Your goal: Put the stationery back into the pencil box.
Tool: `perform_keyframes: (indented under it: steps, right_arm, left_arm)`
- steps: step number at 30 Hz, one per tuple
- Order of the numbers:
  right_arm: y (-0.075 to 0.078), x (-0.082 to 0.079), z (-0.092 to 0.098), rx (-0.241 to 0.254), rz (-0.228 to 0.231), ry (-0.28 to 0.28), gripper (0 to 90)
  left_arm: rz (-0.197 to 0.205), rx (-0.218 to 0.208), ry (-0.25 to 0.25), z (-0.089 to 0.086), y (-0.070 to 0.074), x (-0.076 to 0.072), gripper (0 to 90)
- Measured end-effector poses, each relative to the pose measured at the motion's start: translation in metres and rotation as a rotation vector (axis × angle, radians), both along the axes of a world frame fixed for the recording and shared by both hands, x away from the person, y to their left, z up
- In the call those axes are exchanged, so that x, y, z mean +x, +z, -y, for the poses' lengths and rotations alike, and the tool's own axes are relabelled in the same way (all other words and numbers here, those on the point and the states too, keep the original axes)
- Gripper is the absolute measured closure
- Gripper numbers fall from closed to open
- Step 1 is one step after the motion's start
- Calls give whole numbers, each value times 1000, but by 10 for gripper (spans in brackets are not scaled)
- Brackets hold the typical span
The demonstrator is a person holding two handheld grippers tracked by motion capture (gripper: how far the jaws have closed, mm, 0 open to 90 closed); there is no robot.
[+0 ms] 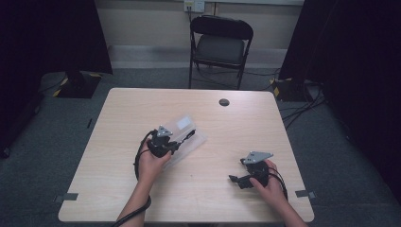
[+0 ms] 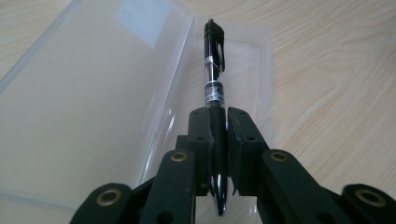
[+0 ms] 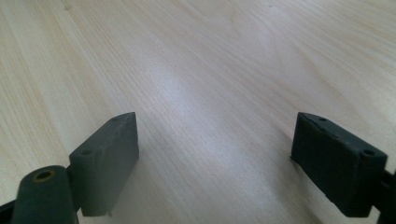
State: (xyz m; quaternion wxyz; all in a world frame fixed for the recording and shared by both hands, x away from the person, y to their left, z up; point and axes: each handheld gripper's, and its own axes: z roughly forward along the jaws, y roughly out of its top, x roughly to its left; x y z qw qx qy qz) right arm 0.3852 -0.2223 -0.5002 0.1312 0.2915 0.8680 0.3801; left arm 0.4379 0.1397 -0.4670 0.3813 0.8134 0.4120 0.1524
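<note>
At about nine o'clock from the table's (image 1: 118, 189) centre, the left gripper (image 1: 182, 141) hovered over an open clear plastic case (image 1: 189, 130), its jaws closed narrowly on a black pen (image 2: 214, 88). In the left gripper view the pen ran straight up between the pads, its clip end pointing toward twelve o'clock and its metal tip hanging at six o'clock below the jaws. The pen hung above the case's tray, the raised lid (image 2: 84, 93) lying to its ten o'clock side with a pale label near the top. A small dark round grommet (image 1: 224, 102) sat in the tabletop at twelve o'clock. Toward four o'clock, well apart from the case, the right gripper (image 1: 235, 178) rested low over bare wood, its jaws spread wide with nothing between them.
</note>
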Motion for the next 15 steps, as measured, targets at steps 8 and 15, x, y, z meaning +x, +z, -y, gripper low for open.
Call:
perform_keyframes:
  steps: [8, 15]
  right_arm:
    - [0, 0, 0, 0, 0, 0, 143]
    - [0, 0, 0, 0, 0, 0, 143]
  left_arm:
    - [-7, -3, -2, 3, -5, 2, 806]
    - [-14, -12, -2, 4, -8, 3, 805]
